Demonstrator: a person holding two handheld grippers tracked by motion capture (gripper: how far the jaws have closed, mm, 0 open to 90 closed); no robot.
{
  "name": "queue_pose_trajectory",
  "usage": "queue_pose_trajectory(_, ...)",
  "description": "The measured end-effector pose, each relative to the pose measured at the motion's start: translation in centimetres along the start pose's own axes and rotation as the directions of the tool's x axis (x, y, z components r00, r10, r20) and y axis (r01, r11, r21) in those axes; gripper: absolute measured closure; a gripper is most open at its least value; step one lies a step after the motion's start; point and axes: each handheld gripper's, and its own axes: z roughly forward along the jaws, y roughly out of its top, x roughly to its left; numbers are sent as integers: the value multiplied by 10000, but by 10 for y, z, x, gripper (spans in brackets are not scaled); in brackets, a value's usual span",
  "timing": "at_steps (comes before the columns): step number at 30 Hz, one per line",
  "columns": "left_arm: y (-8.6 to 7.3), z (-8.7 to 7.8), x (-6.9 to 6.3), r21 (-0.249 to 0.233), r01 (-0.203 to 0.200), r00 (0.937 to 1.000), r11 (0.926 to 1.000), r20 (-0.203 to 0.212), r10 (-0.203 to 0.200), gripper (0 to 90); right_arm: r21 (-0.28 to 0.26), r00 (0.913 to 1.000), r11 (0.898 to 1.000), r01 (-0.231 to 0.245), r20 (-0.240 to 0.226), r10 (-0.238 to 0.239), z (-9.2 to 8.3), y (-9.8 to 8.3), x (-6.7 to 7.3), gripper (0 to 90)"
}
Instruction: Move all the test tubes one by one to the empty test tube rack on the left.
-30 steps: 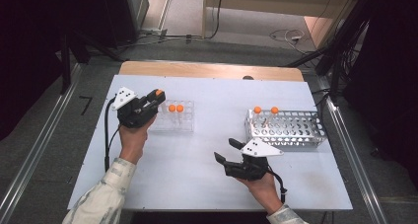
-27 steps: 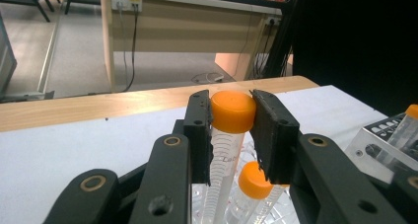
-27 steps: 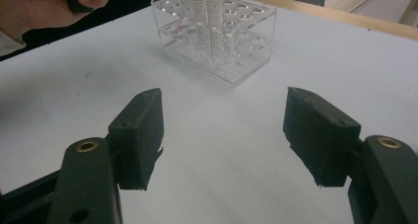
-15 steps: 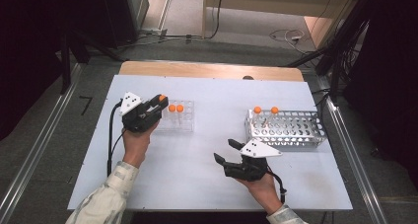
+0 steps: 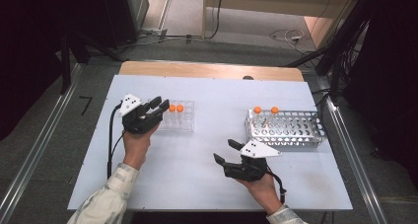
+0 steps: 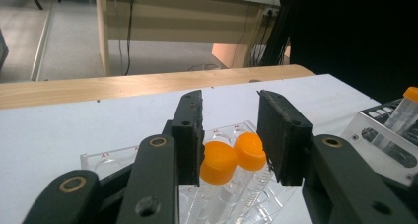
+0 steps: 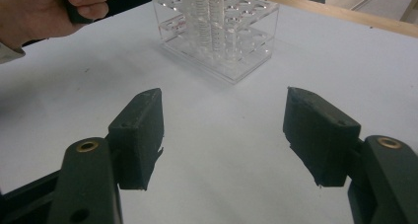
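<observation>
A clear plastic rack [image 5: 181,124] at the table's left holds two orange-capped tubes [image 5: 176,108]. My left gripper [image 5: 158,105] sits at the rack's left end. In the left gripper view its jaws have just been opening; the left gripper [image 6: 230,98] is open with a narrow gap. The two orange caps [image 6: 217,162] stand just beyond and below the pads, untouched. My right gripper [image 5: 224,150] rests low near the table's front, pointing left. In its own view the right gripper [image 7: 223,93] is wide open above bare table, facing the clear rack [image 7: 217,31].
A metal perforated rack [image 5: 291,130] stands at the right with two orange-capped tubes [image 5: 257,109] at its left end; it also shows at the side [image 6: 374,130]. The white tabletop [image 5: 217,100] ends in a wooden strip [image 5: 212,70] at the back.
The left gripper's jaws have parted beside the clear rack, and the hand has drawn slightly back toward the person. The right gripper has stayed in place.
</observation>
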Motion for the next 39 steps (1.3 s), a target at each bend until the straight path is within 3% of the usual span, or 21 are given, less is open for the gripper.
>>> queue_pose_trajectory(4,0,-2,0,-69,114,9999,9999,38,-114,574,9,10000,10000,3,11,-3,0,0,0,306)
queue_pose_trajectory(5,-1,-5,1,-210,396,9992,9990,117,-393,559,3,10000,10000,-7,21,7,0,0,-1,306)
queue_pose_trajectory(7,-3,-8,1,-277,538,9984,9982,176,-533,555,6,10000,10000,-32,45,32,0,0,-2,306)
queue_pose_trajectory(16,-9,-26,-6,-210,568,9964,9982,644,-553,520,-10,9997,10000,-76,229,76,-3,-2,-7,308)
queue_pose_trajectory(23,-17,-37,-16,54,481,9940,9988,978,-484,446,-109,9968,9994,-316,732,323,-9,-3,-22,313)
queue_pose_trajectory(30,-30,-34,-30,664,495,9900,9966,1286,-577,302,-181,9902,9975,-686,1203,702,-16,-4,-39,313)
queue_pose_trajectory(39,-35,-32,-37,911,383,9871,9951,1513,-518,275,-598,9744,9929,-1028,1944,1126,-29,-5,-64,319)
